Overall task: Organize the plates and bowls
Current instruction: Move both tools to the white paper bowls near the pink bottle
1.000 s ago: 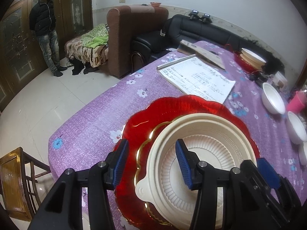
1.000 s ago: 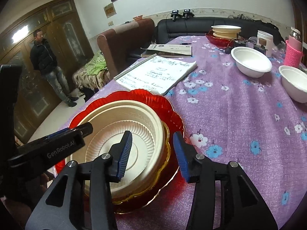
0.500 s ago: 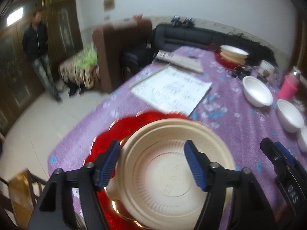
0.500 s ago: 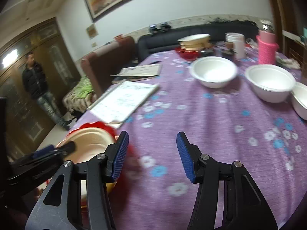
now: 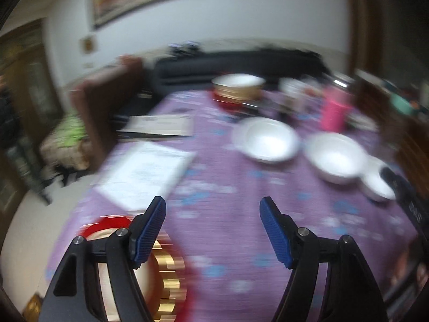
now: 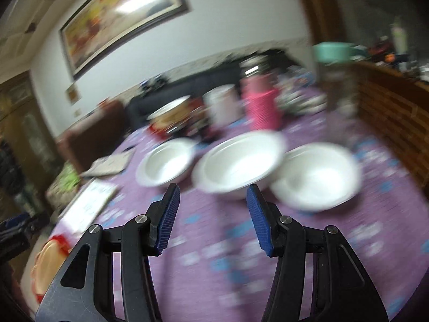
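Both views are motion-blurred. My left gripper [image 5: 213, 229] is open and empty above the purple tablecloth [image 5: 222, 214]. The red plate with the cream plate on it [image 5: 171, 276] lies under its left finger at the near table edge. Three white bowls [image 5: 266, 141] [image 5: 336, 157] [image 5: 378, 181] sit in a row ahead on the right. My right gripper [image 6: 213, 214] is open and empty, just short of the middle white bowl [image 6: 238, 162], with bowls either side [image 6: 166, 165] [image 6: 316, 177]. The red and cream plates [image 6: 49, 257] show at far left.
A stack of plates on a red plate [image 5: 237, 88] stands at the far end, with a pink cup [image 5: 335, 112] and clutter beside it. Papers [image 5: 146, 175] and a book [image 5: 161, 126] lie on the left side. A wooden chair back [image 6: 394, 118] borders the right.
Both grippers have swung right, away from the red and cream plates and toward the white bowls. The left gripper has opened wider. The plates stay at the near edge.
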`<state>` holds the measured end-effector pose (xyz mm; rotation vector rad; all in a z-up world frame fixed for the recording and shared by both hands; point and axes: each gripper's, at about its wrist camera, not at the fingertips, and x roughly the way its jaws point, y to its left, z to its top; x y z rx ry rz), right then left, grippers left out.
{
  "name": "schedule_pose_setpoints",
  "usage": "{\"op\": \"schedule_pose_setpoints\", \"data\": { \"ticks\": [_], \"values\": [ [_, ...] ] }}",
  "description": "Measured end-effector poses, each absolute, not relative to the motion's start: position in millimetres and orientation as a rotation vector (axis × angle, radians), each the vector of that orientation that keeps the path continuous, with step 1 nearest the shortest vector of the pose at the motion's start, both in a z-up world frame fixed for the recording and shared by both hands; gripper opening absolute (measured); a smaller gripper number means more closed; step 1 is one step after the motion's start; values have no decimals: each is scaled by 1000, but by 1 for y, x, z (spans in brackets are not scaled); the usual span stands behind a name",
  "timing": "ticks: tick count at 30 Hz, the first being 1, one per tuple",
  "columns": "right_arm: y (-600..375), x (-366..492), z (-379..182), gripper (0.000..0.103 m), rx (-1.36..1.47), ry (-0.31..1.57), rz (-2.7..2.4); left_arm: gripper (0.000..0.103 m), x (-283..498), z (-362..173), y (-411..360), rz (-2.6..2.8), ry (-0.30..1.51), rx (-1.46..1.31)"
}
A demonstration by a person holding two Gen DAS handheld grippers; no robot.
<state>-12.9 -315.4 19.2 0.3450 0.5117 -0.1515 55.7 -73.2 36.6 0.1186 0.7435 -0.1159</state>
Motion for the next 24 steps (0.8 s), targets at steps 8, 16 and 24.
{"op": "schedule_pose_setpoints", "data": {
  "ticks": [8,16,24],
  "values": [
    [-452,-8,19,52,436,618,-262,73,89,4,-209,-419,988,127],
    [-493,11,-22,52,667,716,-178,73,123,-24,-264,-443,1168,-23],
    [-507,22,-56,52,840,770,-140,73,146,-44,-279,-385,1259,-120]
  ]
}}
